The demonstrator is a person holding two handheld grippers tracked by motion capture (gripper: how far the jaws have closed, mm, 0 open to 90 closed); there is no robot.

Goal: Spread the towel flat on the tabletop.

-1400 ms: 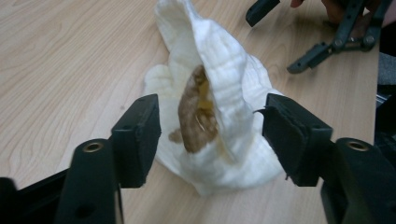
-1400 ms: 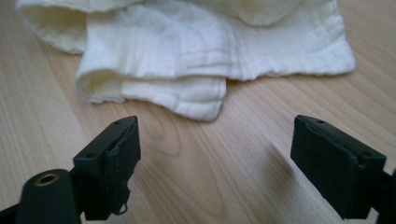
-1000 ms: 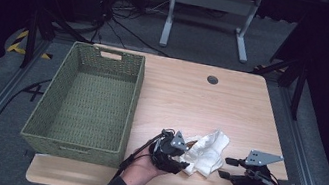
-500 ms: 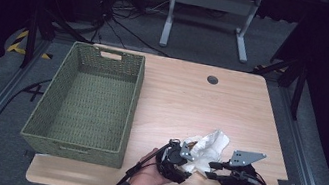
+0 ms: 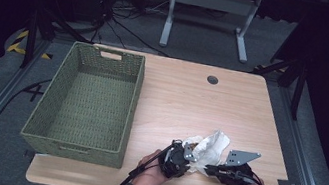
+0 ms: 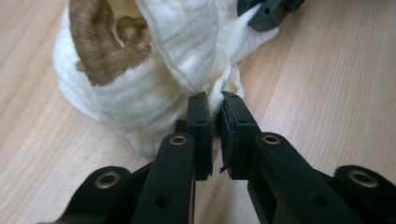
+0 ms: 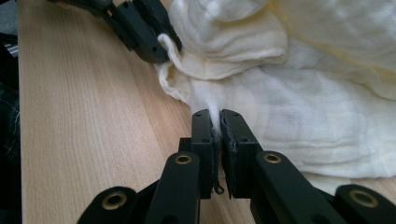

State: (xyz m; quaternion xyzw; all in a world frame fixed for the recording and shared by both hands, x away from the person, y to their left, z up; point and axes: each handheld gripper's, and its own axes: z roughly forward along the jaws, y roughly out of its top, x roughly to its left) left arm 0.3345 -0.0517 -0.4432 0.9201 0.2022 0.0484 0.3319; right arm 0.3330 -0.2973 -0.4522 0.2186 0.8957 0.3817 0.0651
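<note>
cloth: a crumpled cream cloth [image 5: 207, 150] with a brown patch on it, bunched up on the near right part of the table [image 5: 187, 96] — well apart from the basket
left gripper: the left gripper [image 6: 215, 109] has its jaws just closed in and pinched tight on a fold at the cloth's edge, fabric squeezed between the pads
right gripper: the right gripper [image 7: 218, 122] is in the same state — jaws just closed, nipping a thin ridge of the cloth right at the tips
spacing: both grippers sit low at the cloth's near edge, close together, each visible in the other's view
hands: one hand on each gripper, coming in from the near edge
basket: green woven basket [image 5: 107, 57] on the left side of the table
</note>
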